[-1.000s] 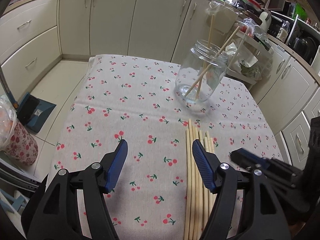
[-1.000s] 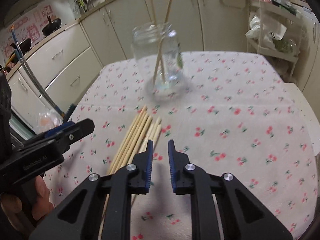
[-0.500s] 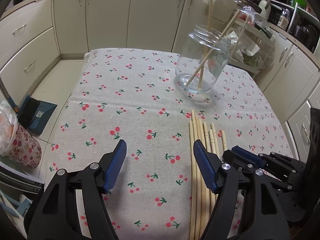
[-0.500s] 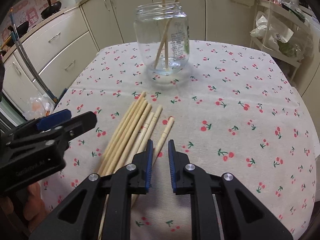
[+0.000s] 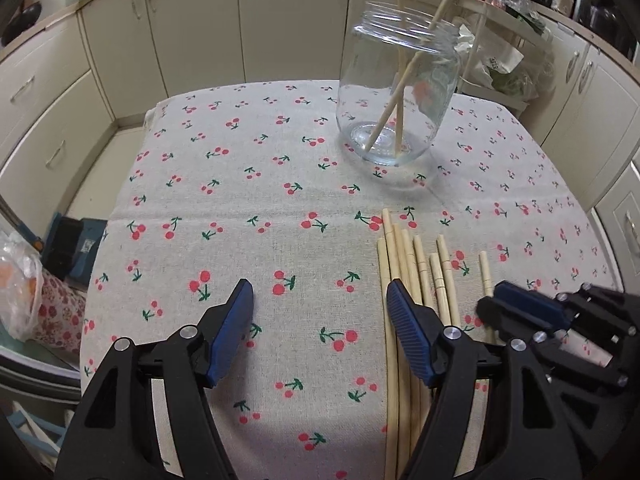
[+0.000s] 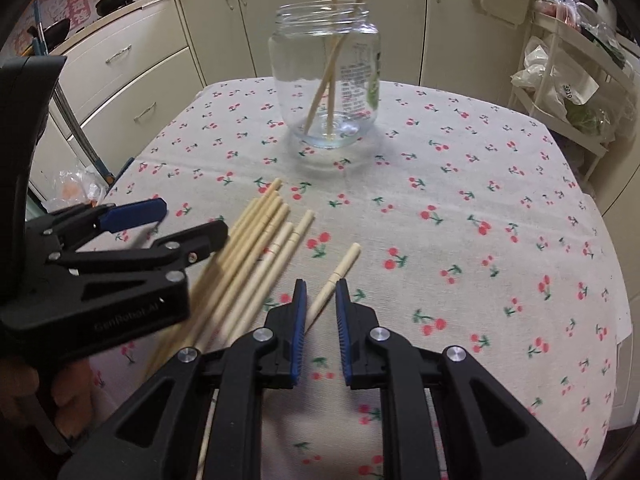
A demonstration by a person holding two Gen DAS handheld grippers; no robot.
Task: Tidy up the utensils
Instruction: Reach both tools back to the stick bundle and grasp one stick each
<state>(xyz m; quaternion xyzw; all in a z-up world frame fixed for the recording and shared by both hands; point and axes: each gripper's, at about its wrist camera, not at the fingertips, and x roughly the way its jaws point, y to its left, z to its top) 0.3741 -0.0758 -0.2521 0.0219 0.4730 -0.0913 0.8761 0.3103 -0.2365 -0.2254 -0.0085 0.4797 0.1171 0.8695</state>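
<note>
**Chopsticks on the cloth, two in the jar**

Chopsticks (image 5: 404,280) are laid in a loose bundle on a cherry-printed tablecloth (image 5: 248,184), their ends pointing toward a glass jar (image 5: 396,92). One single chopstick (image 6: 334,280) is set slightly apart from the bundle, on its right as seen from the right wrist camera.

The jar is stood upright on the cloth, well beyond the bundle, with its mouth uncovered. Two chopsticks (image 6: 332,60) are held in it, crossed, with their lower ends on the glass bottom and their upper ends leaning out over the rim. Nothing else can be made out inside. A label with small print (image 6: 354,80) is seen through the glass on the far wall of the jar; the print is too small to be read.

The left gripper (image 5: 320,304) is held low over the cloth with its blue pads spread wide. Its right pad is placed over the left edge of the bundle, and bare cloth is seen between the pads; no chopstick is gripped. On its black body, in the right wrist view, faint raised lettering (image 6: 126,320) is seen, read roughly as "GenRobot.AI".

The right gripper (image 6: 321,304) is held with its pads drawn close, a narrow gap left between them. The single chopstick runs into that gap; whether the pads press on it cannot be told.

Cream cabinets (image 5: 132,48) are seen behind the table.
</note>
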